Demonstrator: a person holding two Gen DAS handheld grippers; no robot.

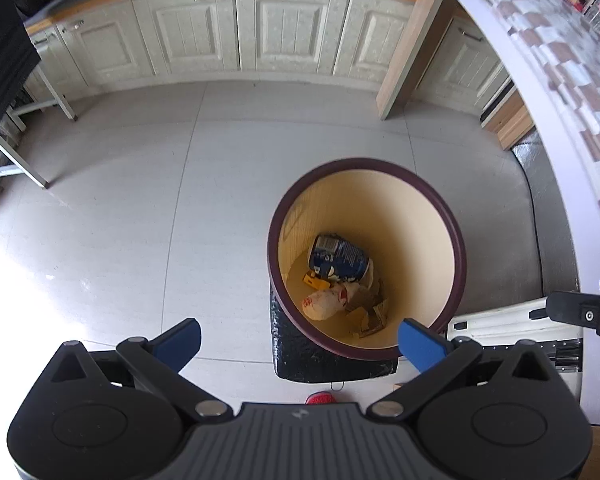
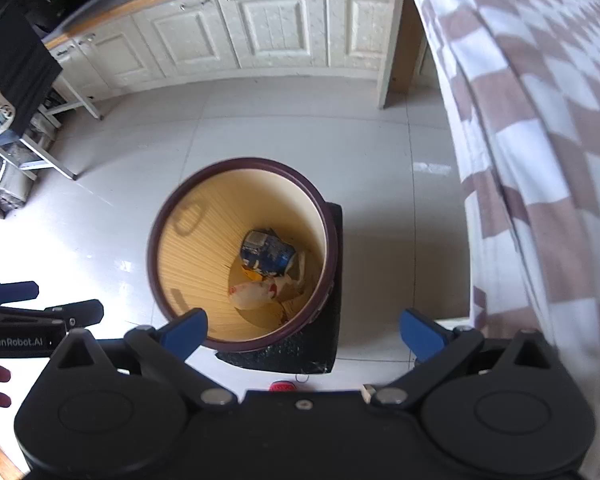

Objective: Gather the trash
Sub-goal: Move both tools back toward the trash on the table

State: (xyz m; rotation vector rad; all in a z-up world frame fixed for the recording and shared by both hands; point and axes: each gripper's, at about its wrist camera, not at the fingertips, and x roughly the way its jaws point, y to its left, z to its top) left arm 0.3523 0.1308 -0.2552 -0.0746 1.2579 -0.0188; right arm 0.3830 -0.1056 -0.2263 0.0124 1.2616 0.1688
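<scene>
Bin [image 1: 366, 258] below both tools, standing on a dark mat [image 1: 332, 364] on the tiled floor [image 1: 120, 220]. Maroon rim, cream inside.

Contents at the bottom: crumpled blue can [image 1: 338, 258], pale wrapper with red print [image 1: 326, 300], torn cardboard scraps [image 1: 370, 314]. All lie well inside the wall, none on the rim.

Left tool [image 1: 300, 338]: fingers spread wide, nothing between them. Right tool [image 2: 304, 334]: same, spread and empty.

Key relation: the bin mouth sits right of centre in the left wrist view and left of centre in the right wrist view, so it lies between the two tools, ahead and down. Neither looks clearly nearer.

Judgement: with both tools empty over the bin, the next piece must come from elsewhere. Checked tablecloth [image 2: 540, 140] hangs at the right; the surface under it is mostly out of view. No loose trash visible on the floor. Cabinets [image 1: 220, 32] at the far side.
</scene>
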